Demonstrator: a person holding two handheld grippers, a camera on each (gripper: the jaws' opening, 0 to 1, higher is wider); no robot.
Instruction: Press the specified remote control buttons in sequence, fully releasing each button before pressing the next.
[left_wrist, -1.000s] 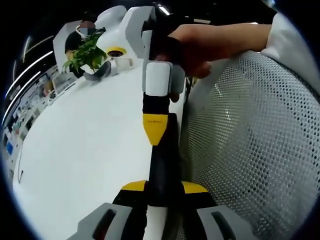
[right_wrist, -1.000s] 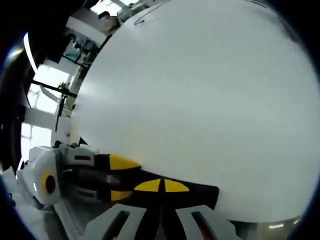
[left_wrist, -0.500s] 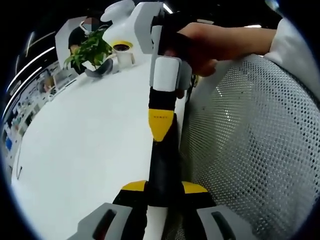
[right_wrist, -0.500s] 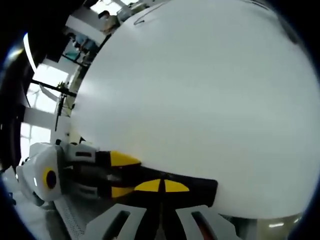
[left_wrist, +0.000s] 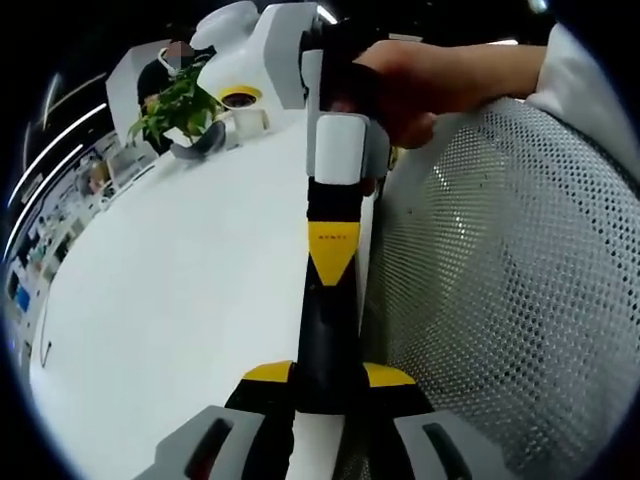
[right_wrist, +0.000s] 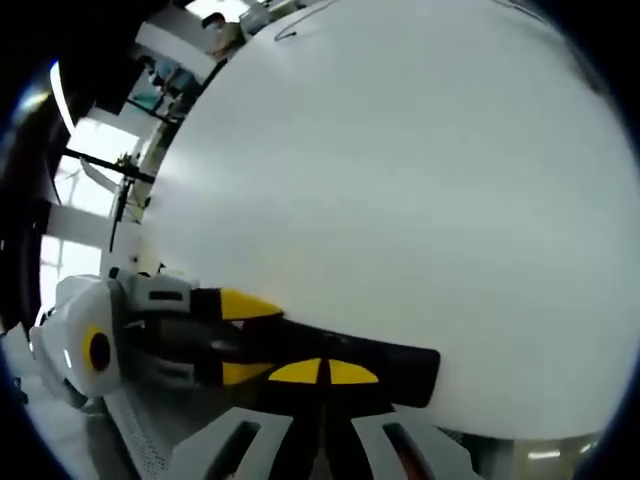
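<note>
Left gripper view: left tongs (left_wrist: 328, 372) sit at the bottom, yellow pads either side of a black remote (left_wrist: 325, 330), clamped on its near end. The remote runs straight up the view, over the edge where the white bench (left_wrist: 180, 300) meets a white mesh (left_wrist: 520, 280). Which face of the remote shows, cannot tell; no buttons or brand can be made out.

Right tongs (left_wrist: 333, 255) come in from the top, held by a hand (left_wrist: 420, 85) with a white sleeve (left_wrist: 590, 70) behind it. Their yellow tips are pressed together into one point, and that point rests on the far part of the remote. Small dark print sits on the yellow tip, too small to read.

Far back on the bench stands a green plant (left_wrist: 175, 105) in a grey pot, with a person behind it.

Right gripper view: the right tongs at the bottom show two yellow pads meeting with just a thin line between them, so together, lying right on the remote (right_wrist: 385, 355). The remote stretches sideways across the low part of the view, along the bench edge. Left tongs (right_wrist: 245, 338) enter from the left, one yellow pad above the remote and one below it, gripping it. Bench (right_wrist: 400, 200) looks plain white, and a thin dark cable lies at its far end. No label is readable.
</note>
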